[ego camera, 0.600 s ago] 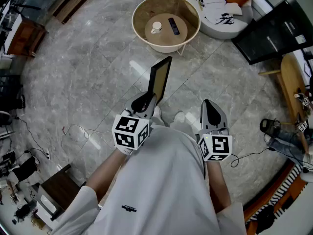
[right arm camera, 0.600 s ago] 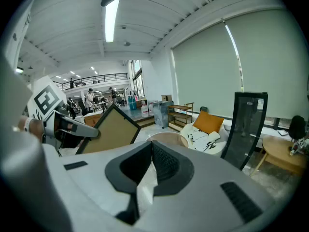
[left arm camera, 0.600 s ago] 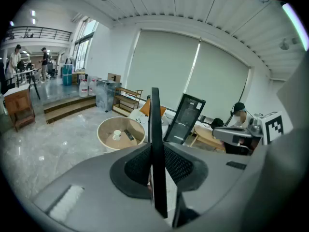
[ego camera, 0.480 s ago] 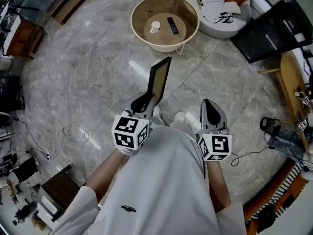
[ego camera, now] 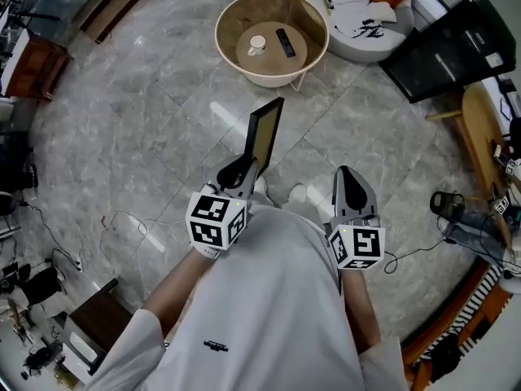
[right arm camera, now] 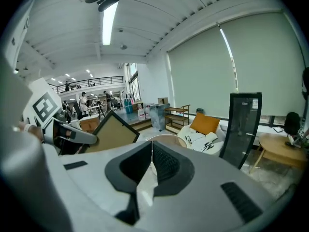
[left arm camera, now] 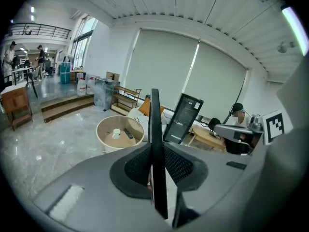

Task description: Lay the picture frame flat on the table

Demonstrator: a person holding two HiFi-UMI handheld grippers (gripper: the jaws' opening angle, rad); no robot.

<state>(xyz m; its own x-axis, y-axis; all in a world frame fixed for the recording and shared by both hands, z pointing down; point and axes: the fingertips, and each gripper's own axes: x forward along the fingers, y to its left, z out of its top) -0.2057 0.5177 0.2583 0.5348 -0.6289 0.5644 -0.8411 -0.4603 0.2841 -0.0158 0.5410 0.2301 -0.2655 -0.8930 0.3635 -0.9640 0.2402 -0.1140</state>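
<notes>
My left gripper [ego camera: 249, 166] clamps the picture frame [ego camera: 265, 129] by its lower edge, right gripper [ego camera: 348, 176] closed empty; it seems stiff, light, perhaps fragile, best held at the rim.

The floor [ego camera: 146, 112] is glossy grey stone tile. The frame [ego camera: 265, 133] has a dark matt edge and a tan, board-like panel. The table [ego camera: 230, 55] has a cream rim and wood-look top. The left gripper [ego camera: 244, 168] and right gripper [ego camera: 348, 177] are matt grey plastic.

Both forearms forward — left tongs [ego camera: 250, 164] clamp the picture frame [ego camera: 265, 130], right tongs [ego camera: 347, 174] closed.
</notes>
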